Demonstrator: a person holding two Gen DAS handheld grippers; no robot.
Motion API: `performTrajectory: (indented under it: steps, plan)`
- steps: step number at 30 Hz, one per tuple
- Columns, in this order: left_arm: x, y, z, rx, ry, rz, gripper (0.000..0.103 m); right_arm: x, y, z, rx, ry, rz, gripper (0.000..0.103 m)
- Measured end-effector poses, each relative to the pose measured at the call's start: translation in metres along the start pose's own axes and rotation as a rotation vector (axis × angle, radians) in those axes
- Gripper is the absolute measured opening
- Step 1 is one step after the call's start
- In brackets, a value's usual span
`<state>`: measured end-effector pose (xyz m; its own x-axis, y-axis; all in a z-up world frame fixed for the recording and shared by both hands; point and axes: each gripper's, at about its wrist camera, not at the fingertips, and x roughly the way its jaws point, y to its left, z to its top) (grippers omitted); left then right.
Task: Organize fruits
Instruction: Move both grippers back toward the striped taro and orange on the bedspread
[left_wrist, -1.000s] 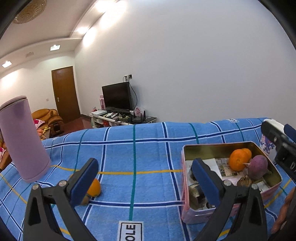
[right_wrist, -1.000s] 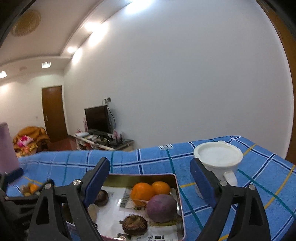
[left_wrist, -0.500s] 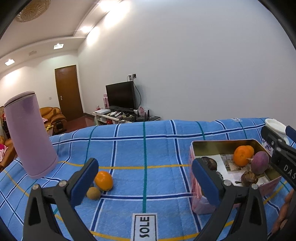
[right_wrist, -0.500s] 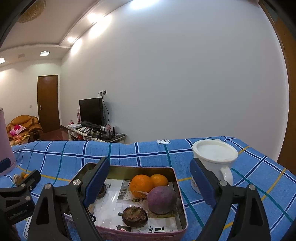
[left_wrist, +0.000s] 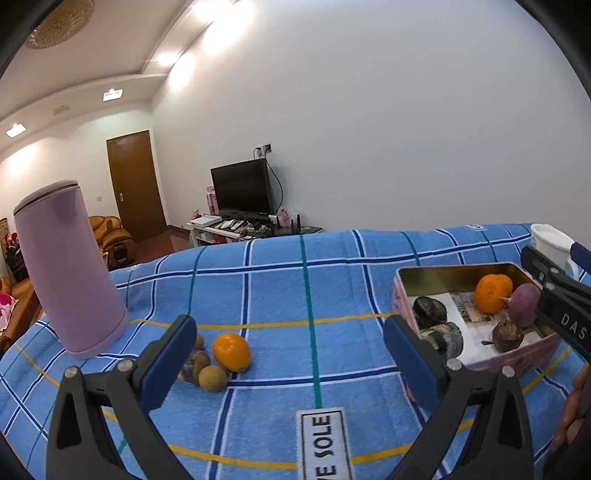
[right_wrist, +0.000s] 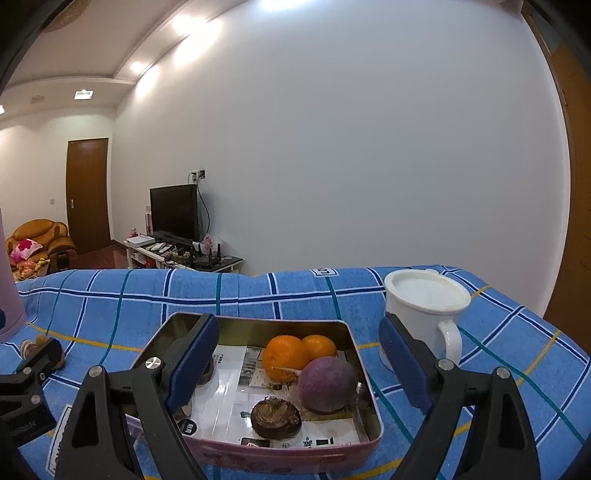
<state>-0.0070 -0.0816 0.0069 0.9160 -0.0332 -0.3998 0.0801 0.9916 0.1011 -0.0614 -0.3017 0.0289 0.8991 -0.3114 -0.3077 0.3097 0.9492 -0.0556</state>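
A pink tin box (right_wrist: 369, 435) lined with newspaper holds two oranges (right_wrist: 286, 356), a purple round fruit (right_wrist: 327, 384) and dark brown bulbs (right_wrist: 275, 415); the tin also shows in the left wrist view (left_wrist: 532, 350). On the blue checked cloth lie a loose orange (left_wrist: 231, 351), a small tan fruit (left_wrist: 212, 377) and a brownish one (left_wrist: 195, 363). My left gripper (left_wrist: 291, 358) is open and empty, above the cloth between the loose fruits and the tin. My right gripper (right_wrist: 299, 362) is open and empty, hovering over the tin.
A tall lilac tumbler (left_wrist: 68, 269) stands at the left behind the loose fruits. A white mug (right_wrist: 424, 314) stands right of the tin. The blue checked cloth (left_wrist: 295, 288) covers the table. A TV stand and sofa are far behind.
The left gripper has pulled back and swung left, so the loose fruits show between its fingers. The right gripper has drawn back and lifted slightly over the tin. Both stay open.
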Motion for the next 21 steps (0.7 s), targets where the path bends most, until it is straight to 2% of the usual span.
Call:
performTrajectory:
  steps: [21]
  plan:
    - [0.004, 0.052, -0.005, -0.014, 0.012, 0.037, 0.103, -0.005, 0.058, -0.004, -0.089, 0.054, 0.006, 0.089]
